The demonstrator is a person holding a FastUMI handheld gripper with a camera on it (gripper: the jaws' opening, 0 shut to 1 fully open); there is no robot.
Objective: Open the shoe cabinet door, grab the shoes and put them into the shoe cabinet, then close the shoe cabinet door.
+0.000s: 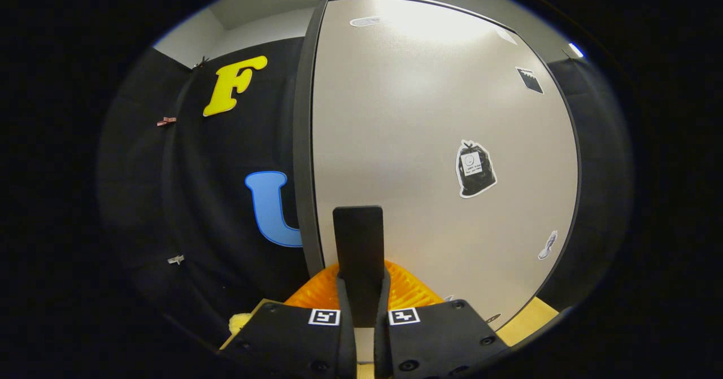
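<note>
One door: the shoe cabinet door (429,142), pale with a dark frame, stands closed and upright right ahead of my fingers.
Stickers: a black bag-shaped sticker (475,169) sits on the door's right half; a small dark one (530,79) is higher up near the right edge, and a small pale one (547,245) lower down.
My gripper (358,266): my two fingers are pressed together with no gap, their tips just before the door's lower left part, holding nothing.
Orange piece: a ribbed orange part (406,288) fans out behind my fingers.
Surface: a light wooden surface (531,319) shows below the door's right corner.
Wall: black cloth (226,198) hangs left of the door.
</note>
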